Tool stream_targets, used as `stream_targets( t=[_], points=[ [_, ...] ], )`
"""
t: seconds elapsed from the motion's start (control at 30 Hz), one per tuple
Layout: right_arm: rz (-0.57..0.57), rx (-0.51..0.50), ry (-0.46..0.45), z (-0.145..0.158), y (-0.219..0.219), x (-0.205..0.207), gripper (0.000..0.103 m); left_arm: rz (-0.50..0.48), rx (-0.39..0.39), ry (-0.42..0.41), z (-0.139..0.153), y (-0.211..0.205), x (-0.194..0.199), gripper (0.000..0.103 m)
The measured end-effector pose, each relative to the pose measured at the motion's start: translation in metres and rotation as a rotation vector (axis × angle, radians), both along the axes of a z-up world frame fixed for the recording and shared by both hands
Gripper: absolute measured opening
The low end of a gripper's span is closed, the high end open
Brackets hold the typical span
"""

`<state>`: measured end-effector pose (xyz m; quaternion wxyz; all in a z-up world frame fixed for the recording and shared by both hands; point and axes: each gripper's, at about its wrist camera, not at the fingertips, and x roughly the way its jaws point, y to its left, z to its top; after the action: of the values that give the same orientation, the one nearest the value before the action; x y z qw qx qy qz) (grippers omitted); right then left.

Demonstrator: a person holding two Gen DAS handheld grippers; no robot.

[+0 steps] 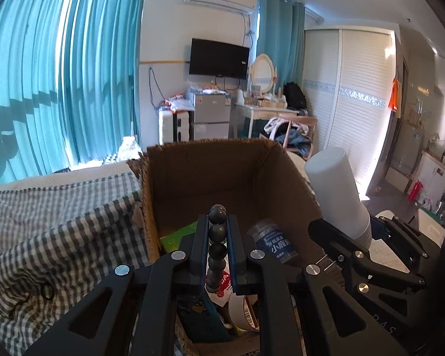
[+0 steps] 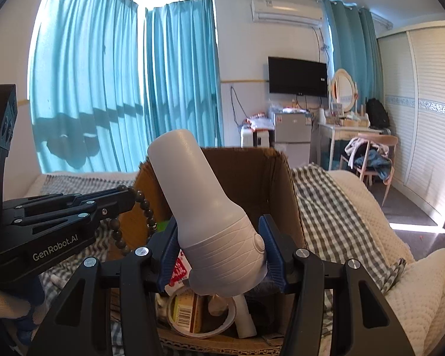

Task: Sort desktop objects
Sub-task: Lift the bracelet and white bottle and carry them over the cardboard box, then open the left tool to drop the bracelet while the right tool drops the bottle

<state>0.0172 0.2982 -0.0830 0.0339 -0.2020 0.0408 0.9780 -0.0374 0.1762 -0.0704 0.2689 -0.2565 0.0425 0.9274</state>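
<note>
Now, from the left wrist view, the left gripper (image 1: 217, 247) is closed on a string of dark round beads (image 1: 217, 231). The beads stand up between the two fingers, right over the open cardboard box (image 1: 210, 175). Down in the box lie a small blue bottle (image 1: 274, 243), a green thing (image 1: 179, 235) and a roll of tape (image 1: 246, 311). The box sits on a bed with a checked blanket (image 1: 59, 225). At the right side, the white bottle (image 1: 338, 190) leans in the other gripper.

From the right wrist view, the right gripper (image 2: 219, 255) squeezes the white bottle (image 2: 204, 207) around its wide ribbed part. The bottle tips up and to the left, over the box (image 2: 270, 184). The left gripper (image 2: 124, 198) shows at the left, and the beads (image 2: 146, 210) hang down from it in a loop, just beside the box wall.

The beads look hard and smooth, but the string is floppy, so it may swing or slip. Pinching one bead tight seems best. The white bottle looks stiff, light and smooth. The ribbed part looks like the best place to hold it.
</note>
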Motion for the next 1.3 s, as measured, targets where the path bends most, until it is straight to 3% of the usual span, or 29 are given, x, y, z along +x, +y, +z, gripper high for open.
stream_targets(
  t=[0.43,0.7,0.77,0.87,1.03,1.13,1.27,1.3],
  points=[
    [-0.017,-0.055,-0.163,-0.046,0.019,-0.036,0.052,-0.032,-0.094,-0.106,-0.050,0.022,-0.038,0.011],
    [-0.054,-0.033,-0.180,-0.050,0.013,-0.040,0.055,-0.029,-0.131,-0.089,-0.055,0.025,-0.034,0.015],
    [-0.068,-0.029,-0.164,-0.047,0.013,-0.036,0.063,-0.025,-0.128,-0.078,-0.051,0.023,-0.030,0.027],
    [-0.078,-0.023,-0.145,-0.041,0.010,-0.032,0.063,-0.009,-0.136,-0.045,-0.041,0.019,-0.025,0.044],
    [-0.096,0.000,-0.087,-0.023,0.006,-0.019,0.064,0.016,-0.110,-0.009,-0.021,0.001,-0.015,0.057],
    [-0.102,-0.003,-0.041,-0.010,0.001,-0.009,0.070,0.040,-0.099,0.018,-0.008,-0.008,-0.010,0.064],
    [-0.099,-0.010,0.014,0.006,-0.001,0.003,0.076,0.080,-0.083,0.057,0.008,-0.020,0.001,0.084],
    [-0.103,-0.005,0.029,0.010,-0.004,0.007,0.082,0.091,-0.082,0.066,0.012,-0.023,0.003,0.086]
  ],
)
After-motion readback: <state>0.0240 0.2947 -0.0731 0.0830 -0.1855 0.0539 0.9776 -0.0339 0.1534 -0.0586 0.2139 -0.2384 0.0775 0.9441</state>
